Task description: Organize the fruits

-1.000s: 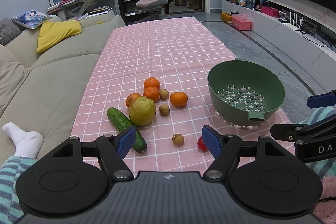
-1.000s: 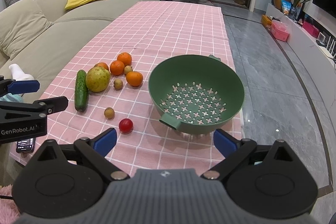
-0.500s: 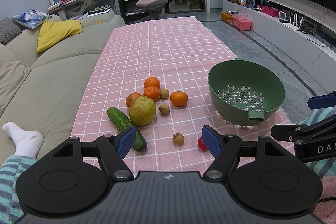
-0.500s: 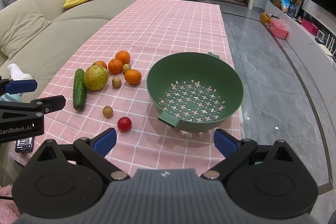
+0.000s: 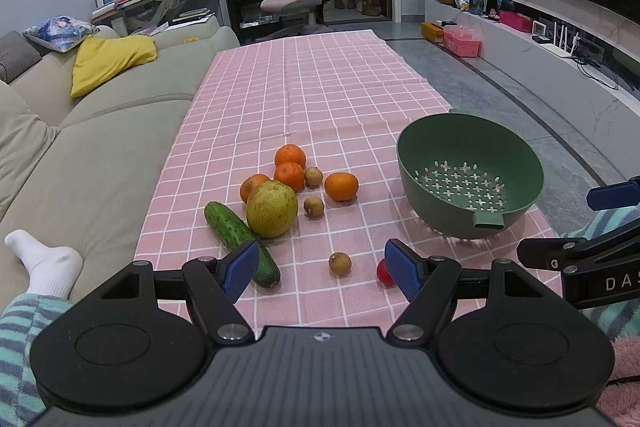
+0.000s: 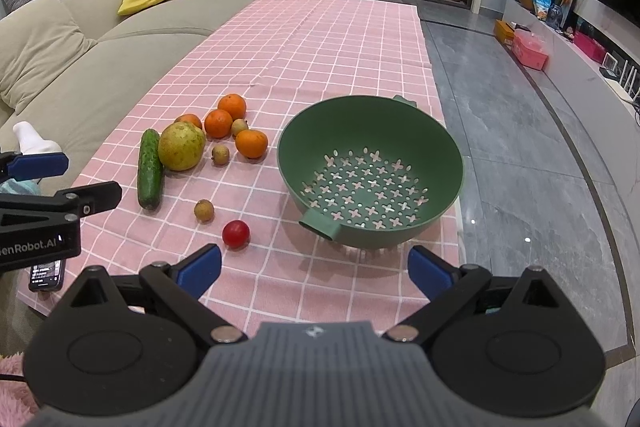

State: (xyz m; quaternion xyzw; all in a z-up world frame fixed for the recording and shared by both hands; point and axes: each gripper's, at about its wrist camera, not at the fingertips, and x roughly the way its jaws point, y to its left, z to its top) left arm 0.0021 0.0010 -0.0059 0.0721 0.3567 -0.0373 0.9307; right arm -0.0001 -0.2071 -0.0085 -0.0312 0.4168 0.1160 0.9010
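Both grippers hover spread, gripping nothing: left gripper point(image 5: 322, 269), right gripper point(image 6: 316, 269); green colander point(image 6: 370, 147) bare inside (fruit beside it), cherry tomato point(image 6: 236, 233) nearest

A: Where's the left wrist cam? 
B: Low at the near end, looking down the pink-checked surface point(image 5: 320, 99). Right one's beside it, closer to the green colander point(image 6: 370, 131). Both catch the fruit.

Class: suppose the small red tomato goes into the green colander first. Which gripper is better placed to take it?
Probably the right gripper: the small red tomato lies just ahead of its open fingers, beside the green perforated colander.
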